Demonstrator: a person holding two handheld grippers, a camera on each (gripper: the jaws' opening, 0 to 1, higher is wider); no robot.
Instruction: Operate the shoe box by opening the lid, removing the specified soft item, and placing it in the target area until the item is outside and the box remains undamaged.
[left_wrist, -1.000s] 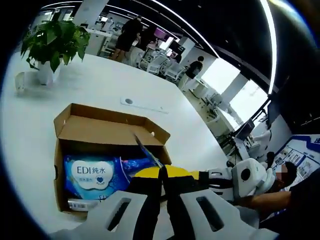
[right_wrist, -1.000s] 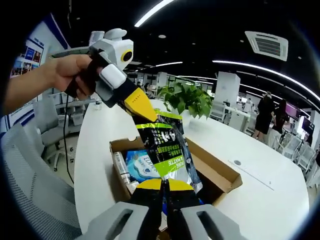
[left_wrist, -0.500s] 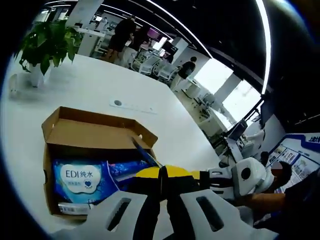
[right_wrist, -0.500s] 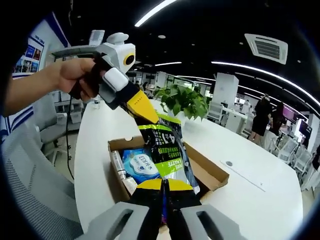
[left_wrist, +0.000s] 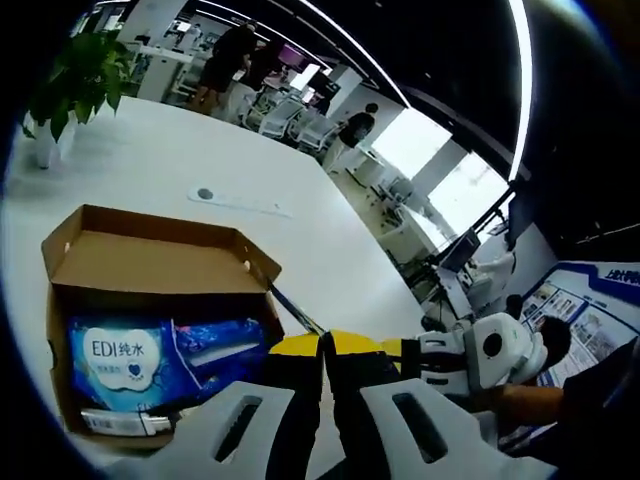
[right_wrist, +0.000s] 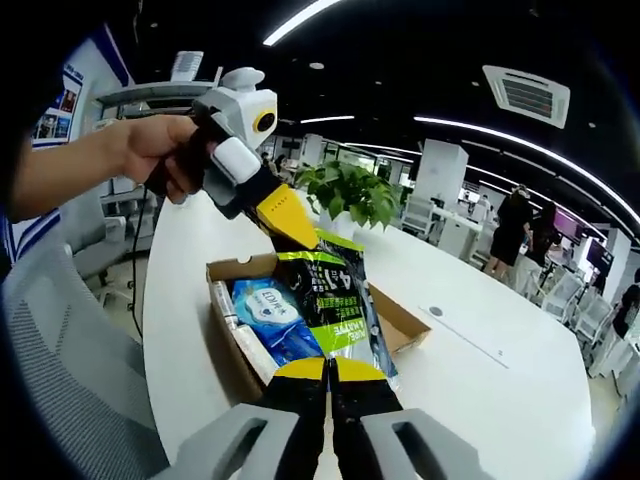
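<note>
Over the open box (right_wrist: 300, 310) on the white counter (right_wrist: 500, 380), both grippers pinch a green-black pouch (right_wrist: 335, 305): right gripper (right_wrist: 328, 372) clamps its 6 o'clock end, left gripper (right_wrist: 290, 222) its 12 o'clock end. Blue wipes pack (left_wrist: 125, 355) sits inside the box.

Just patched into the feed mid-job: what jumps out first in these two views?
The green and black pack held up above the open cardboard box, the left gripper pinching its far end and the right gripper its near end. Next, the blue wipes pack lying inside the box, on the white table with a potted plant behind.
</note>
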